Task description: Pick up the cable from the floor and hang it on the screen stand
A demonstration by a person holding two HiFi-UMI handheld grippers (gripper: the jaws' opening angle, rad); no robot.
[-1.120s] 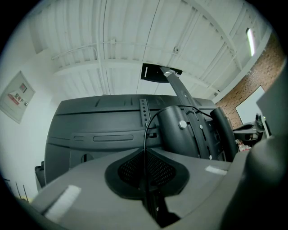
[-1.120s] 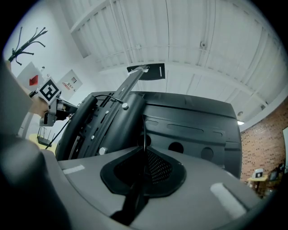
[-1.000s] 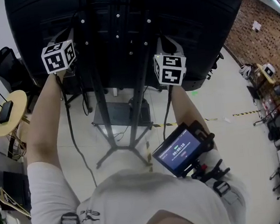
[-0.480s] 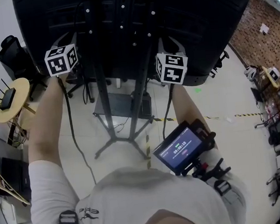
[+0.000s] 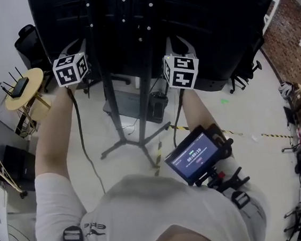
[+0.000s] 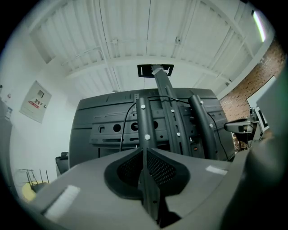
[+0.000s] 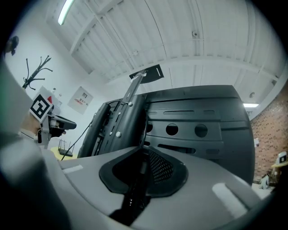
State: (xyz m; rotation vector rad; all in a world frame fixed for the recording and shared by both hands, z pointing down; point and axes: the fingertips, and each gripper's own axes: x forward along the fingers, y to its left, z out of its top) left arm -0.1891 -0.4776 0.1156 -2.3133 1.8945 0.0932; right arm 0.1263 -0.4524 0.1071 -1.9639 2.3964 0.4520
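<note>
One thin black cable (image 7: 144,128), off the floor and up at the back of the screen stand (image 5: 110,95), lying close along the stand's uprights.

Handling, my read: light, limp, no stiffness to speak of. It'll sag between grip points and can slip through the pads if pulled along its length. Not fragile, but don't yank toward a plug. Take it on the bare run, two pinches close together, so the short span between can be laid over a bolt or bracket on the stand.

Right hand-held gripper (image 7: 143,152): jaws part-spread and closing, cable coming up out of the gap between them toward the stand. Pads don't look to be pressing on it yet.

Left hand-held gripper (image 6: 145,150): jaws pressed all but together, facing the stand's middle upright. Can't make out anything in the slit. The cable passes just beside its nose, against the stand's mounting plate.

Both are held high, one on either side of the stand's uprights, just short of the screen (image 5: 209,20) the stand carries. Dark leads (image 5: 80,135) hang from each toward the person; can't tell if they're this cable or the rig's own. Stand's legs sit on the pale floor (image 5: 235,113) well below.
</note>
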